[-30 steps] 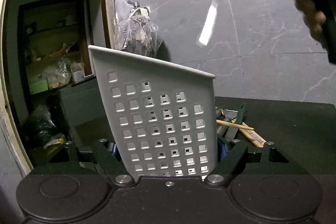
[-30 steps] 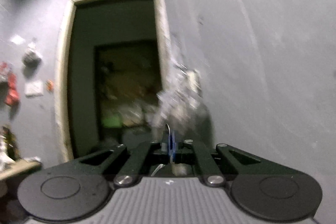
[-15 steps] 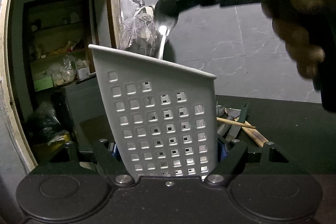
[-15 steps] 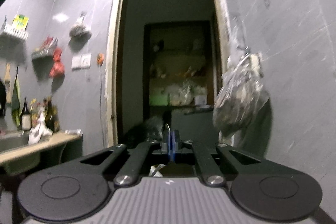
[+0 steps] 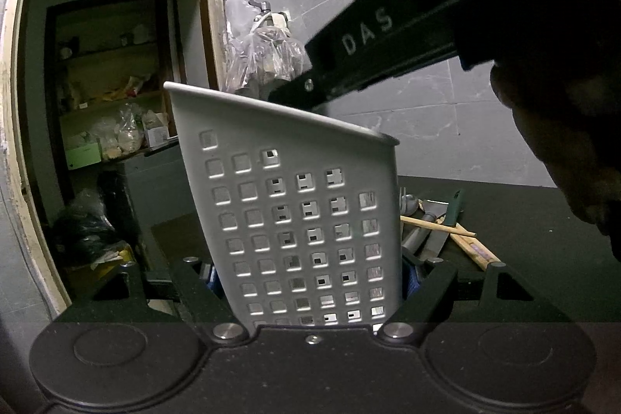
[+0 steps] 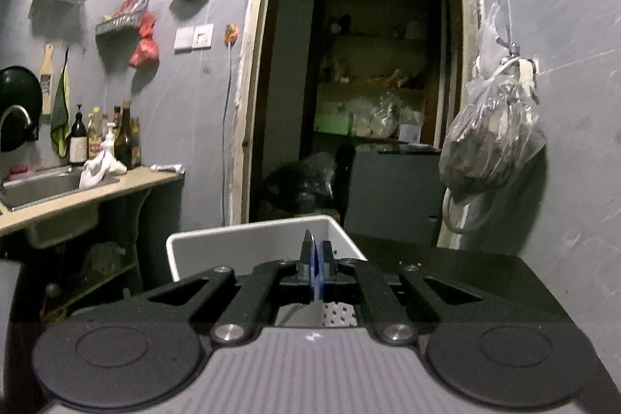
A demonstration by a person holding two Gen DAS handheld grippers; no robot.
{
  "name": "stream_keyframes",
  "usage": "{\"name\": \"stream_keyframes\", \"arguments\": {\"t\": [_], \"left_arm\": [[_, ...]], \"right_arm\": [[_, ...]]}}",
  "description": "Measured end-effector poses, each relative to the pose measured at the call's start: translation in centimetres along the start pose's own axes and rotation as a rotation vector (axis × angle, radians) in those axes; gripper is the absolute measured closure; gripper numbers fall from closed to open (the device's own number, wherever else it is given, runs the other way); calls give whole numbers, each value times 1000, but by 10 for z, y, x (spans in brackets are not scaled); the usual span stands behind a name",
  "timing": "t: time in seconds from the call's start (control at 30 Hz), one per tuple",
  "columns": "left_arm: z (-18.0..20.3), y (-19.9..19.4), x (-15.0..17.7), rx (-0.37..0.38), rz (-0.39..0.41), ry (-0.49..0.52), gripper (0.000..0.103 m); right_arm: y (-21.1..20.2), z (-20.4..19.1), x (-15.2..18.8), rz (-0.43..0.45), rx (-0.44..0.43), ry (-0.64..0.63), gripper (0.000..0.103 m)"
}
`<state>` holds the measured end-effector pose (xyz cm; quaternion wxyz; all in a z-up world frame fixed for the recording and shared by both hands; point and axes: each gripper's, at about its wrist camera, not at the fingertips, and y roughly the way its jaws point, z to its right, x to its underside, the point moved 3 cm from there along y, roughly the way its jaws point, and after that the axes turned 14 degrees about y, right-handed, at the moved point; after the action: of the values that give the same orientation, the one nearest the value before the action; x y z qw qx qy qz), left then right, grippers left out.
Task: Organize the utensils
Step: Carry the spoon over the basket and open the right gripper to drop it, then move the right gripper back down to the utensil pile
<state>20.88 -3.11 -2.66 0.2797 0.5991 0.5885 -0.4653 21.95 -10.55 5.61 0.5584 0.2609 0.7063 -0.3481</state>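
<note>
My left gripper [image 5: 310, 278] is shut on a white perforated utensil holder [image 5: 302, 212] and holds it upright on the dark table. My right gripper [image 6: 315, 274] is shut on a metal utensil [image 6: 308, 241], gripped by its thin handle. It reaches over the holder's open top [image 6: 248, 239], and the utensil hangs down inside, mostly hidden. The right gripper also shows in the left wrist view [image 5: 372, 64], tilted down over the holder's rim. Several utensils [image 5: 434, 227] lie in a pile on the table right of the holder: wooden chopsticks, a green-handled tool, metal cutlery.
The dark table [image 5: 524, 220] stands against a grey tiled wall. A plastic bag [image 6: 489, 134] hangs on a wall hook by a doorway [image 6: 372, 103]. A sink counter [image 6: 58, 193] with bottles stands at far left.
My right gripper has swung down from high above to the holder's top, lowering the utensil into it. The left gripper and holder have stayed still.
</note>
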Motion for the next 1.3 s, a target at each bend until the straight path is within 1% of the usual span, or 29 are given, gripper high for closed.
{"name": "stream_keyframes", "arguments": {"t": [0.27,0.8,0.93,1.0,1.07,1.1,1.17,1.2,1.27,1.3], "left_arm": [[0,0,0,1,0,0,23],[0,0,1,0,0,0,23],[1,0,0,-4,-2,-1,24],[2,0,-1,-5,-3,-2,24],[2,1,-1,-6,-4,-3,24],[2,1,-2,-7,-5,-2,24],[2,1,-2,-6,-3,-1,24],[3,1,-1,-7,-3,-1,24],[2,1,-1,-4,0,0,24],[3,1,-1,-3,3,2,24]], "right_arm": [[5,-3,7,-54,-12,-20,100],[5,4,9,-56,-3,-2,98],[6,6,9,-58,2,1,95],[6,7,8,-55,6,2,90],[5,8,7,-50,8,9,80],[5,9,6,-45,9,12,77],[3,10,4,-37,8,17,66],[1,10,3,-30,5,20,62],[-2,10,1,-13,-1,24,48],[-4,10,-1,-3,-2,26,46]]}}
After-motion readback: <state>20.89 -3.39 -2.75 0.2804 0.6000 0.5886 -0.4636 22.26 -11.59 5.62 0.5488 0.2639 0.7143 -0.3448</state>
